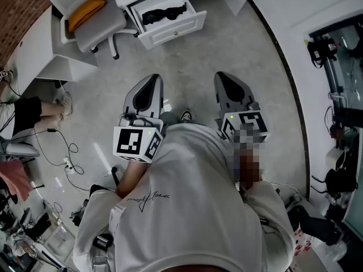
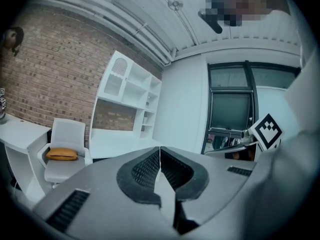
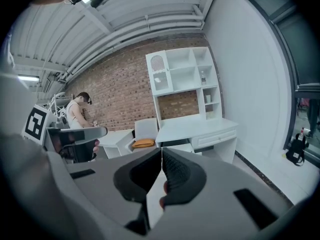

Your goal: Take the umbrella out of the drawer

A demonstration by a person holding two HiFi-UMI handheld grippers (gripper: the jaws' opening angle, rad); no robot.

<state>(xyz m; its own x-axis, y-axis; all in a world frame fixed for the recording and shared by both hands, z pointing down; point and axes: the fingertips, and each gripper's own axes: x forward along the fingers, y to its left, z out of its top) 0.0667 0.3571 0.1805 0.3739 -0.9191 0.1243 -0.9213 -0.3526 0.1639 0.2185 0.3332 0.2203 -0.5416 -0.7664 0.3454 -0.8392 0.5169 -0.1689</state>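
A black folded umbrella lies in the open white drawer at the top of the head view. Both grippers hang over the grey floor, well short of the drawer and pointing toward it. My left gripper is shut with nothing in it; in the left gripper view its pads meet along a thin line. My right gripper is also shut and empty, and its jaws touch in the right gripper view. The drawer's inside is hidden from both gripper views.
A white office chair with a yellow cushion stands left of the drawer, beside a white desk. Cables trail on the floor at the left. A white shelf unit tops the desk. A person stands by the brick wall.
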